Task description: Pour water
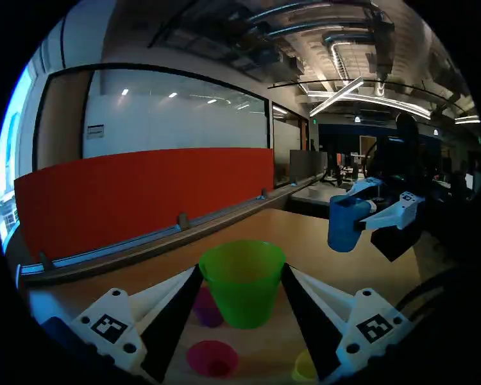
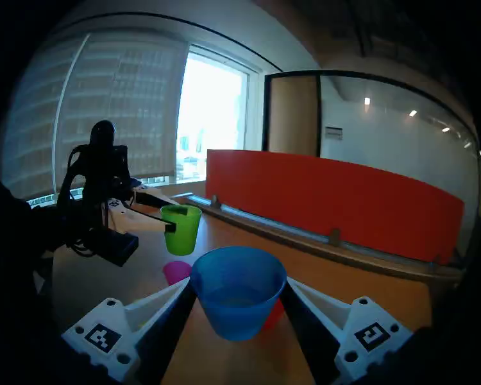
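No brand name or readable writing is seen. Square black-and-white coded markers (image 1: 109,327) are fixed to the fingers of both grippers. A small sign (image 1: 95,131) on the glass wall (image 1: 176,122) is too small to be read.

In the left gripper view, a red partition (image 1: 144,192) is mounted along the far edge of the table (image 1: 292,231). At centre, the green cup (image 1: 242,289) is held upright above the table by the left gripper (image 1: 242,269). The jaws are set at medium width, with both fingers pressed against the cup's sides. Beneath it, a purple cup (image 1: 207,309), a pink cup (image 1: 213,358) and a yellow cup (image 1: 304,367) are stood on the table. Farther right, the blue cup (image 1: 346,221) is gripped in the air by the right gripper (image 1: 362,221).

In the right gripper view, the left gripper with the green cup is seen at the left. At centre, the blue cup is clamped between the right gripper's fingers, the jaws again at medium width. A shallow level of water (image 2: 238,301) appears to lie in it, though this cannot be confirmed. The green and blue cups are kept well apart.
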